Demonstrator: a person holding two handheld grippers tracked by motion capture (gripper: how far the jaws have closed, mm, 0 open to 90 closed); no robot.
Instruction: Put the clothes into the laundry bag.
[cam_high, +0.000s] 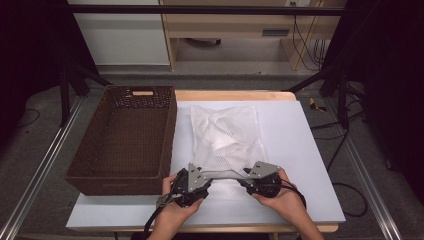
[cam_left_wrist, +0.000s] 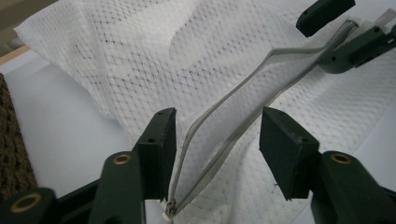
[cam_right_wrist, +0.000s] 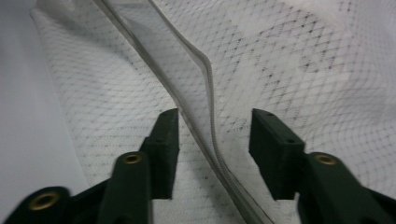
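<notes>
Both hands sit at the worktop's (cam_high: 310, 150) near edge in the high view, left gripper (cam_high: 200, 186) and right gripper (cam_high: 252, 184) at the near end of the white mesh laundry bag (cam_high: 225, 132), whose long axis runs away from them beside the wicker basket (cam_high: 120, 135). Left gripper view: jaws half open, zipper edge (cam_left_wrist: 224, 121) passing between them ungripped. Right gripper view: the same, zipper edge slack between parted jaws.

- Two forearms come in from the bottom edge of the high view, each hand holding a two-jaw gripper.
- The left hand (cam_high: 172, 200) wraps around the left gripper (cam_high: 206, 181), which points forward and to the right.
- The right hand (cam_high: 280, 196) cups the right gripper (cam_high: 246, 181), which points left, toward the other.
- The tips of the two grippers sit near each other.
- Both grippers' black jaws stand apart, pads pressing on nothing.
</notes>
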